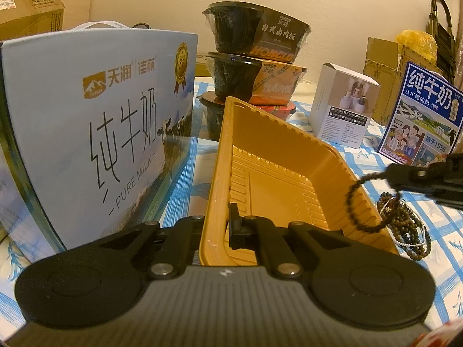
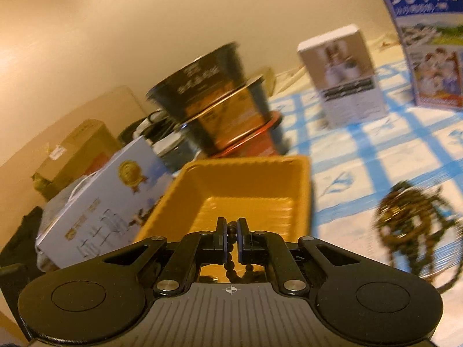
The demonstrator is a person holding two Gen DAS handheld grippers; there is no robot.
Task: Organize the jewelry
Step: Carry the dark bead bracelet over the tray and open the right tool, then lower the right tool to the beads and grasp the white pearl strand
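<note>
Crowding tray point(image 1: 277, 173): milk box point(image 1: 95, 133), bowl stack point(image 1: 254, 66). Left fingers point(image 1: 235, 225) pinch tray wall; right fingers point(image 2: 222, 240) grip bead bracelet point(image 2: 231, 237).

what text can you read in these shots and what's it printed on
"天润 佳丽", "纯牛奶", "PURE MILK": big pale-blue milk carton
"HONGLU", "台式卤肉饭": top black bowl of the stacked bowls
"纯牛奶", "从小喝的奶", "始于1956": blue milk box
Fine print on the white product box: too small to read
Label on the brown cardboard box: too blurred to read
The right wrist view is motion-blurred; nothing more is readable there.
</note>
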